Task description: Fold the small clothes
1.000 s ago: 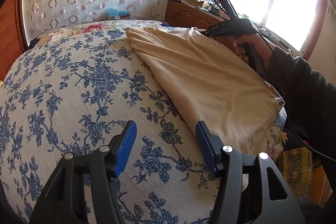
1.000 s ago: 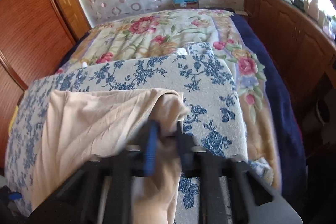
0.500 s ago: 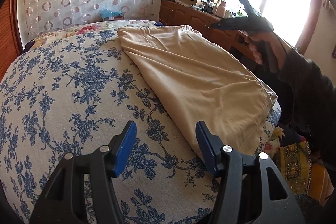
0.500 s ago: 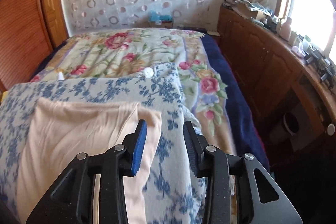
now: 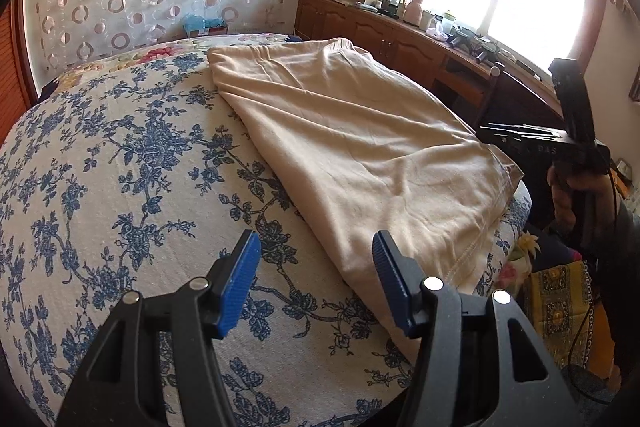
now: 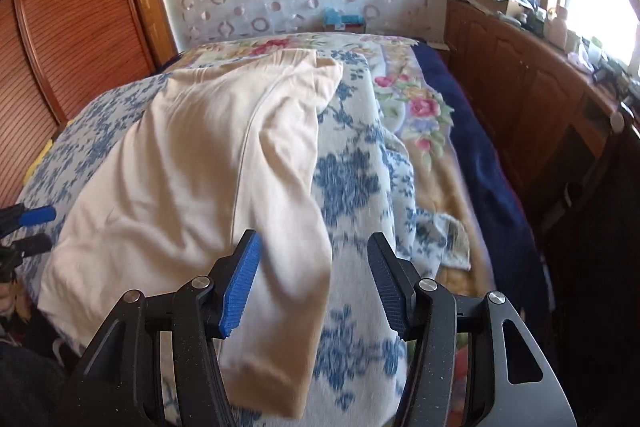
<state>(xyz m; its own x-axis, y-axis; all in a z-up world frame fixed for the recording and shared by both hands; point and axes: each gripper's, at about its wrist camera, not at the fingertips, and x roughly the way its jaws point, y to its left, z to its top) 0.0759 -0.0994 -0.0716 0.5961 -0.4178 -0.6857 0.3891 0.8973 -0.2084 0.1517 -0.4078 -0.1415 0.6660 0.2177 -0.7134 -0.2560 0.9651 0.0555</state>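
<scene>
A cream garment (image 5: 360, 155) lies spread on the blue-flowered cover (image 5: 120, 167) of the bed. My left gripper (image 5: 316, 279) hovers open over the cover, just short of the garment's near hem, with nothing between its pads. In the right wrist view the garment (image 6: 192, 163) lies with a sleeve (image 6: 288, 307) running towards the bed's near edge. My right gripper (image 6: 314, 279) hangs above that sleeve, its jaws opening and empty. A hand (image 5: 568, 191) holds it off the bed's right side. The left gripper's fingers (image 6: 36, 215) show at the far left.
A wooden cabinet (image 6: 520, 75) with clutter on top runs under the window on the right. A flowered blanket (image 6: 416, 107) with a dark blue border covers the far bed. A wooden slatted door (image 6: 60, 47) stands on the left. A blue box (image 5: 204, 23) sits by the curtain.
The right gripper let go of the garment's far corner, opened, and drew back to the bed's near right side. The garment now lies flat. The left gripper stayed put.
</scene>
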